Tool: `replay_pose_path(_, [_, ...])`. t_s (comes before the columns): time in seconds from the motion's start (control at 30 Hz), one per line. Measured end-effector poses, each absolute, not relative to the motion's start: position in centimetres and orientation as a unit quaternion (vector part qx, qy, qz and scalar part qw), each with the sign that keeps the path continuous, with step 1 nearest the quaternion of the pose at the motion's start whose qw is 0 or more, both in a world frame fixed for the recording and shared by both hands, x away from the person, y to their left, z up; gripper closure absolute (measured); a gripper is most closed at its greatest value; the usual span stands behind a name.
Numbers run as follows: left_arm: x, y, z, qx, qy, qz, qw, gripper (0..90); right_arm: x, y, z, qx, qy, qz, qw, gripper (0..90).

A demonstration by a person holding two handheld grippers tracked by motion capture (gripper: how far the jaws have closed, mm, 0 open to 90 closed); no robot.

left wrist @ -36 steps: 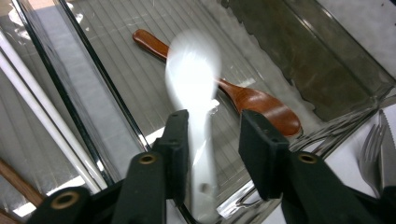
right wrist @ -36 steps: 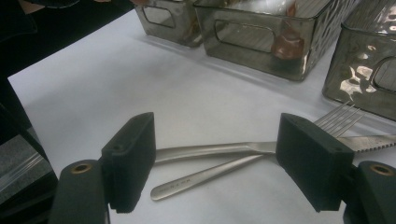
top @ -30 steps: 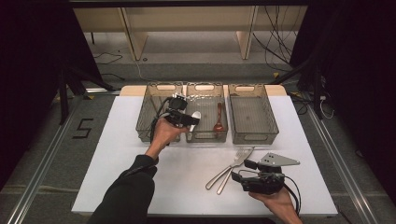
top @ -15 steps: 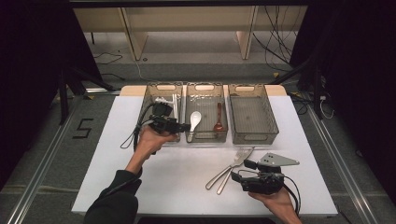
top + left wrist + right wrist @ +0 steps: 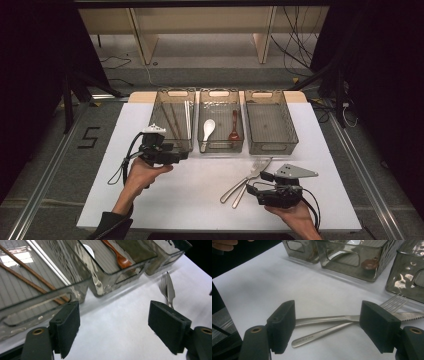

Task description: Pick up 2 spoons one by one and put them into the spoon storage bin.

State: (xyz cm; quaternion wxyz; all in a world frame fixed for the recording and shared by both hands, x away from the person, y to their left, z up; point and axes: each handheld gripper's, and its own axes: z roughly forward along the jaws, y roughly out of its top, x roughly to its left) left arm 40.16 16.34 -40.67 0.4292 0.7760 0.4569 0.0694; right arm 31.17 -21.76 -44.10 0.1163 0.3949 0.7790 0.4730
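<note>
Hiding: handle ends of the fork (image 5: pixel 251 176) and knife (image 5: pixel 241 183) sit close under the right gripper (image 5: pixel 256 188) in the high view; tines and blade tip cut off at the frame edge in the right gripper view.
Hard to make out: which of the crossed pair lies on top; thin contents of the left bin (image 5: pixel 174 125) read as sticks, no finer detail.
Fork and knife look: plain silver metal, long slim handles, crossed on the white table (image 5: pixel 200 200), near the front of the middle bin (image 5: pixel 220 122).
Right gripper: spread wide, pads to either side of the two handles, not pressing.
Left gripper (image 5: pixel 184 154): jaws just opening, gaping, nothing between them, at the near end of the left bin.
Middle bin: white spoon (image 5: pixel 208 129), brown spoon (image 5: pixel 234 127).
Right bin (image 5: pixel 270 125): bare mesh floor showing.
</note>
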Motion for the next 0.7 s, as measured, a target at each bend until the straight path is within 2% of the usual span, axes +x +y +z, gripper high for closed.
replay_pose_path(0.3, [37.5, 17.8, -42.5, 0.772, 0.450, 0.077, 0.443, 22.6, 31.1, -20.9, -44.3, 0.386, 0.786, 0.470, 0.112, 32.5])
replay_pose_path(0.7, [34.2, 18.1, -43.7, 0.766, 0.430, 0.094, 0.468, 21.7, 31.5, -19.1, -45.1, 0.376, 0.803, 0.450, 0.106, 47.9])
